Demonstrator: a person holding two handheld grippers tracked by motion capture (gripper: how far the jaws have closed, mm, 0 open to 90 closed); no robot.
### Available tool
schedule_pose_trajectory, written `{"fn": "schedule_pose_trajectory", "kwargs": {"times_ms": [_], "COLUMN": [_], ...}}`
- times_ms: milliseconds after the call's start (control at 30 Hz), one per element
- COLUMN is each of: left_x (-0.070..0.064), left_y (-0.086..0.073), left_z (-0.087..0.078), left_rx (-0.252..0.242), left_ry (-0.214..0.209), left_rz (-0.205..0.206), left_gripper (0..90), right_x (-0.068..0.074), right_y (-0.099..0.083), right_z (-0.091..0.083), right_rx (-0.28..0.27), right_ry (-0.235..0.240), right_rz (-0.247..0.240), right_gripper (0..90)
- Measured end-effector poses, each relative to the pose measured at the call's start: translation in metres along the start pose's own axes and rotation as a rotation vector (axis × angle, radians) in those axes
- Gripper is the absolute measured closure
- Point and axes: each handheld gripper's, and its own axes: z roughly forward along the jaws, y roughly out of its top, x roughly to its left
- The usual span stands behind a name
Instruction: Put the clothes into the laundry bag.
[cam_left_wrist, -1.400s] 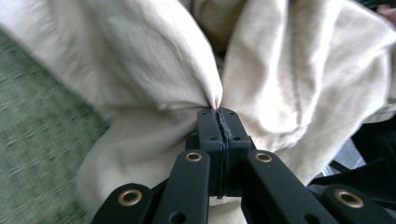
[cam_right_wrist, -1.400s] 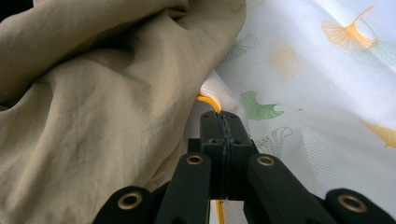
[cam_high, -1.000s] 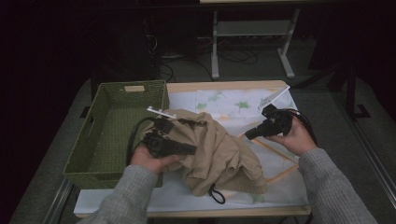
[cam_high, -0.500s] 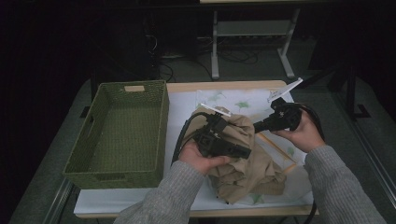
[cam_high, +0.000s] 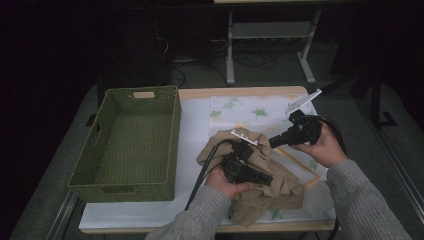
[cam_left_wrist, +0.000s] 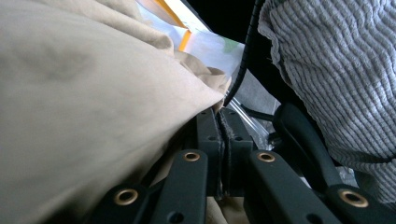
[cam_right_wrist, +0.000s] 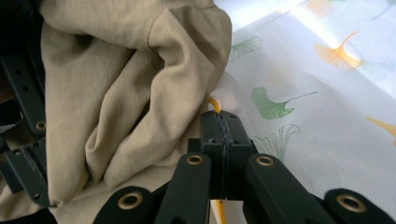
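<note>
— Looking down from the high view: a beige cloth (cam_high: 260, 175), crumpled in a heap on a leaf-printed sheet (cam_high: 255, 110) over the table, near the front edge, right of a green woven basket (cam_high: 130, 140).

— And the tongs?

— Left gripper (cam_high: 265, 179) lying across the heap, gripped by a hand in a grey knitted sleeve (cam_high: 200, 220). Seen from the left gripper view, jaws pressed together at the left gripper (cam_left_wrist: 221, 122), with a fold of the beige cloth (cam_left_wrist: 93, 93) crowding against them from the left; pinched between the pads or merely beside them, cannot tell.

— The other one?

— Right gripper (cam_high: 272, 141) at the heap's upper right edge, pointing left towards it. In the right gripper view, jaws closed tight at the right gripper (cam_right_wrist: 219, 122), a thin yellow-orange strand (cam_right_wrist: 214, 103) showing just above the tips and again below them, so apparently clamped on it. Beige cloth (cam_right_wrist: 130, 84) bunched just left of the jaws, touching them; leaf-printed sheet (cam_right_wrist: 317, 112) to the right.

— Basket contents?

— Bare woven floor, well apart from both grippers.
</note>
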Motion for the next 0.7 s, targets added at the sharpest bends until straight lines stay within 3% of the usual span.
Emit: {"fn": "schedule_pose_trajectory", "kwargs": {"times_ms": [333, 467, 567, 700], "left_x": [-0.003, -0.005, -0.003, 0.011], "left_y": [-0.001, 0.0, -0.001, -0.008], "left_z": [-0.039, -0.055, -0.065, -0.057], "left_rx": [-0.025, -0.03, -0.046, -0.025], "left_ry": [0.022, 0.05, 0.084, 0.155], "left_rz": [-0.026, -0.029, -0.031, -0.061], "left_gripper": [67.5, 62.8, 59.7, 48.9], "right_x": [-0.001, -0.001, -0.001, 0.0], "right_y": [-0.003, -0.003, -0.002, -0.001], "right_z": [0.01, 0.013, 0.014, 0.015], "right_rx": [0.024, 0.027, 0.028, 0.023], "right_ry": [-0.009, -0.007, -0.006, 0.0], "right_rz": [0.012, 0.017, 0.012, 0.011], "right_gripper": [89.4, 89.4, 89.4, 89.4]}}
